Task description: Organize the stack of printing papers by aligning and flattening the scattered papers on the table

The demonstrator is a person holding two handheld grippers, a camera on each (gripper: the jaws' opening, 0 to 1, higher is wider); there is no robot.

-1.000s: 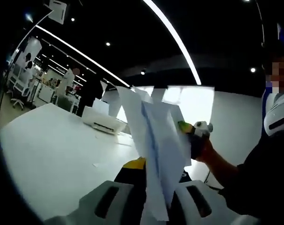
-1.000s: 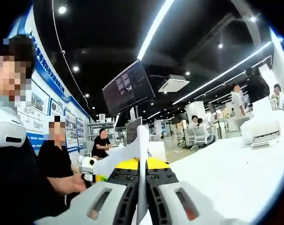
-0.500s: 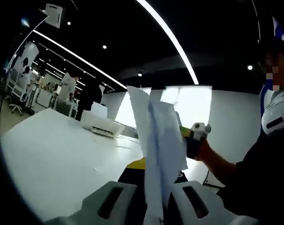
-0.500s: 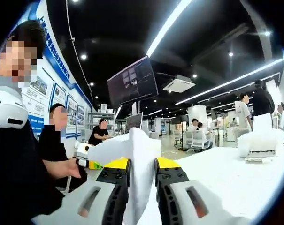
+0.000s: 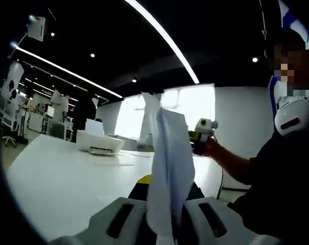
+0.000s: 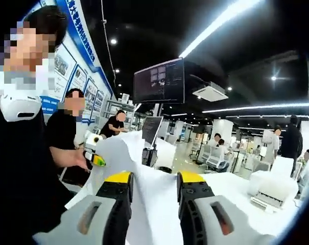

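Clamped close together at the bottom of the left gripper view, the left gripper's [image 5: 167,217] jaws pinch the lower edge of the stack of papers [image 5: 167,168], which stands on edge and rises between them as a narrow white fan with a faint bluish cast. Its sheets are uneven: one corner pokes higher at the top left, and the upper edges sit at different heights, so the sheets are not squared. Behind the stack lies the white table [image 5: 62,178], with a white printer [image 5: 98,143] near its far side. To the right, a hand holds the right gripper [image 5: 200,137] beside the far edge of the papers. In the right gripper view, the right gripper [image 6: 153,191] has its jaws spread apart, and the papers [image 6: 149,184] billow up through the gap in soft curved folds, touching the inner faces; whether the jaws actually press them I cannot tell. A dark monitor [image 6: 159,81] hangs overhead beyond.
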